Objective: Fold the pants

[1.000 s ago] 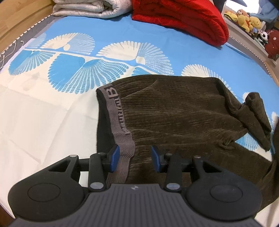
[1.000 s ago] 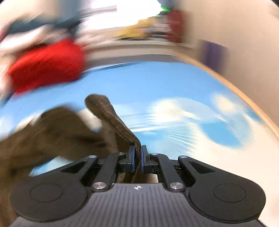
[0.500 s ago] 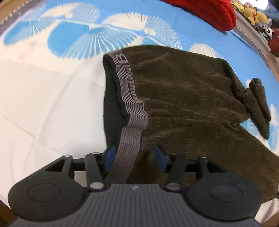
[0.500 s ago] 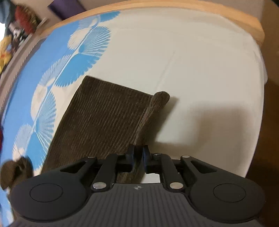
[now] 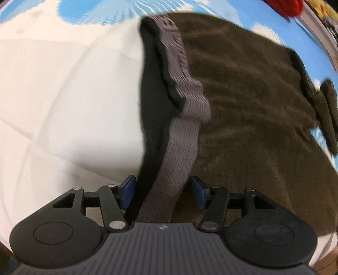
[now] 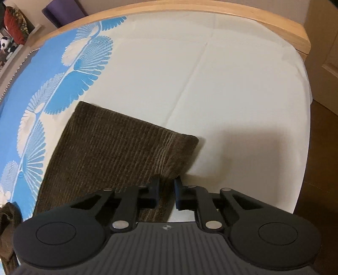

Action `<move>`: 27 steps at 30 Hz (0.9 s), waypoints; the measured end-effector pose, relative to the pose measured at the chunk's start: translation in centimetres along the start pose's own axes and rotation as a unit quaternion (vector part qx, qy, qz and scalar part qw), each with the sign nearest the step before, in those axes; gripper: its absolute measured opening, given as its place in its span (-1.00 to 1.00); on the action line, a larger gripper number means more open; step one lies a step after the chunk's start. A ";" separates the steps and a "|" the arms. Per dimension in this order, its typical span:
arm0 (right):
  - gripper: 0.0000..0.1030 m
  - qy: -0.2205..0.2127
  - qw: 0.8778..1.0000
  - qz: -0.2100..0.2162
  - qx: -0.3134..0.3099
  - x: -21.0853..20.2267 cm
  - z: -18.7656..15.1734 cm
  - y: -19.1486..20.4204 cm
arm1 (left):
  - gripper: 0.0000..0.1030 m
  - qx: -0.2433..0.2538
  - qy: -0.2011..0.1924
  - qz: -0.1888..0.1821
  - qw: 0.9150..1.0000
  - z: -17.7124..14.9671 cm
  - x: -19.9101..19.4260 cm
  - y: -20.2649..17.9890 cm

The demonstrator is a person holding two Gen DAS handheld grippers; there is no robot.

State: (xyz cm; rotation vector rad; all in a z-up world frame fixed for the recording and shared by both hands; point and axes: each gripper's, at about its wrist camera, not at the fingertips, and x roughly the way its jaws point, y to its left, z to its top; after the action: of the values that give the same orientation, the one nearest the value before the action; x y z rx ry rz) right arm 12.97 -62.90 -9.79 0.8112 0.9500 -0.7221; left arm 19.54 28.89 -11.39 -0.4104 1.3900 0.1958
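Dark brown corduroy pants [image 5: 243, 101] with a grey elastic waistband [image 5: 179, 131] lie on the bed. My left gripper [image 5: 162, 190] is open, its blue pads on either side of the waistband, which runs between them. In the right wrist view a pant leg [image 6: 109, 156] lies flat with its cuff end toward the white part of the sheet. My right gripper [image 6: 166, 192] is open, its pads a small gap apart around the leg's near corner.
The bed sheet [image 6: 211, 84] is cream with blue fan prints [image 6: 69, 84]. A wooden bed frame [image 6: 232, 14] curves along the far edge, with floor [image 6: 321, 169] beyond on the right. A red blanket [image 5: 285, 6] and plush toys [image 6: 8, 44] sit at the edges.
My right gripper has opened and let go of the pant leg, which now lies flat. My left gripper has moved closer onto the waistband, still open.
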 end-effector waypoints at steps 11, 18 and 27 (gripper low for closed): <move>-0.84 -0.055 0.995 0.074 -0.030 -4.3 0.9 0.4 | -0.82 0.096 -0.089 0.003 0.991 -2.3 -4.8 0.1; -0.85 -0.034 0.997 0.055 -0.034 -5.1 0.6 -0.9 | -0.85 0.077 -0.101 -0.005 0.992 -3.7 -6.7 3.0; -0.67 -0.001 0.997 -0.034 -0.069 -3.7 -0.5 -0.5 | -0.54 0.185 -0.083 0.127 0.971 -4.5 -6.2 -0.9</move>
State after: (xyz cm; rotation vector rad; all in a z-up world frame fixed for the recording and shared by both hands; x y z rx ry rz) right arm 10.89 -62.05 -6.81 0.6600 1.0181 -0.7071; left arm 14.72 26.94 -5.74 0.0950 1.2767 0.1700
